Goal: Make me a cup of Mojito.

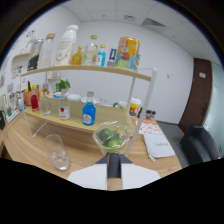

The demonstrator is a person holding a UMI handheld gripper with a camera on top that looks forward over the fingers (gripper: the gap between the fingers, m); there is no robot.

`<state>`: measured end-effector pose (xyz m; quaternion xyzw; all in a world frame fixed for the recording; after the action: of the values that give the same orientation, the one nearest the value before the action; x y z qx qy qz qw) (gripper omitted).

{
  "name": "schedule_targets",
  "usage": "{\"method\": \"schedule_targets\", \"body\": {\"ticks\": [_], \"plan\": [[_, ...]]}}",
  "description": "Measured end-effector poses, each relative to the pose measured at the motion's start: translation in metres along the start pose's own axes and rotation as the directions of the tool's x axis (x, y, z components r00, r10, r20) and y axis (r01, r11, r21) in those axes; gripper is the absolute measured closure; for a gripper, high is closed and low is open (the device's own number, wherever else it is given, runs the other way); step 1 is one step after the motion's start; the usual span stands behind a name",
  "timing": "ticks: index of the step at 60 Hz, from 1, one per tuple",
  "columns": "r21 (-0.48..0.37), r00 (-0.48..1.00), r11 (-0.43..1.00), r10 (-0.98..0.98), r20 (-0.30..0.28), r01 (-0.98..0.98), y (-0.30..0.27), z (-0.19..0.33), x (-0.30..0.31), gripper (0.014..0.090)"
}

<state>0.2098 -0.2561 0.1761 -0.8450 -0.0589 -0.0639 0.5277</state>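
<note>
Holding a clear bag of limes (112, 138) up in the air, the tool (114, 161) has its two tips pinched tight on the bottom of the bag, just in front of the shelf. Down on the table (30, 150) the empty glass (56, 151) stands off to the left of the tool and a bit lower. I think the limes must go left and down to reach that glass, since it is close by.
</note>
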Motion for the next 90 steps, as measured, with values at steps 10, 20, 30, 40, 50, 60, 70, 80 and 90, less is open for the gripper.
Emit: {"method": "schedule_targets", "body": {"ticks": [10, 20, 30, 40, 50, 60, 70, 80, 90], "plan": [[-0.2, 0.977, 0.958, 0.211, 0.015, -0.204, 0.085, 0.033, 0.017, 0.0893], [-0.318, 0.961, 0.912, 0.277, 0.01, -0.26, 0.138, 0.051, 0.024, 0.0893], [-0.346, 0.965, 0.908, 0.261, 0.026, -0.236, 0.164, 0.058, 0.022, 0.089], [-0.343, 0.969, 0.913, 0.247, 0.028, -0.222, 0.168, 0.061, 0.025, 0.0876], [-0.361, 0.981, 0.916, 0.192, 0.009, -0.176, 0.172, 0.06, 0.031, 0.064], [-0.339, 0.981, 0.922, 0.19, -0.026, -0.188, 0.16, 0.048, 0.035, 0.0187], [-0.218, 0.985, 0.961, 0.158, -0.07, -0.17, 0.107, 0.018, 0.029, 0.0194], [-0.08, 0.989, 0.986, 0.143, -0.043, -0.146, 0.042, -0.024, -0.021, 0.0192], [-0.015, 0.983, 0.983, 0.185, -0.005, -0.185, 0.014, -0.058, -0.088, 0.0184]]}}
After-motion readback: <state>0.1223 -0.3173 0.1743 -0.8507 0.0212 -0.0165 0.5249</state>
